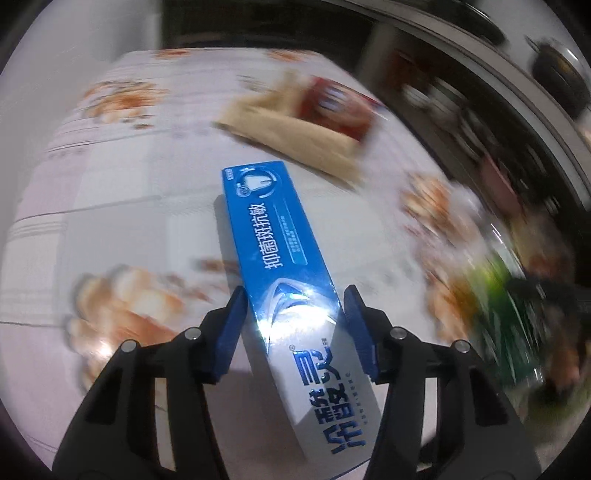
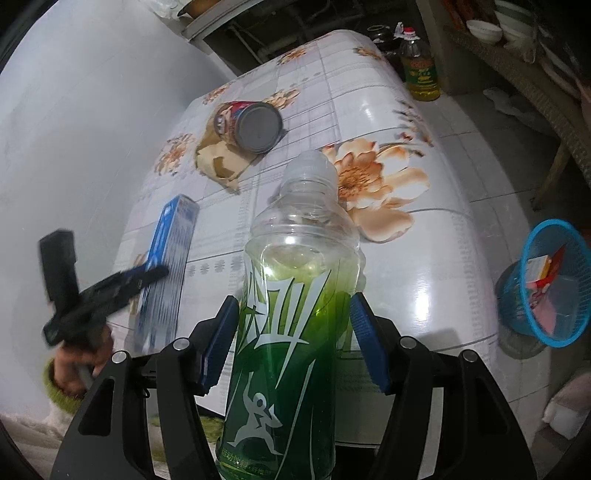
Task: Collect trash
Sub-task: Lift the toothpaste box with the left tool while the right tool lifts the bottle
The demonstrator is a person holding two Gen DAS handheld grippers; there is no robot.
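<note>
My left gripper [image 1: 295, 306] is shut on a blue and white toothpaste box [image 1: 273, 240] and holds it above the flowered table [image 1: 122, 206]; it also shows in the right wrist view [image 2: 147, 273] with the box [image 2: 168, 254]. My right gripper [image 2: 291, 314] is shut on a green plastic drink bottle [image 2: 295, 295], cap pointing away. A red can [image 2: 247, 125] lies on its side on crumpled brown paper [image 2: 221, 162] at the table's far side; both are blurred in the left wrist view [image 1: 332, 107].
A blue plastic basket [image 2: 546, 284] with scraps inside stands on the floor right of the table. An oil bottle [image 2: 419, 66] stands on the floor beyond the table. A shelf with bowls [image 2: 484, 29] is at the far right. A white wall runs along the left.
</note>
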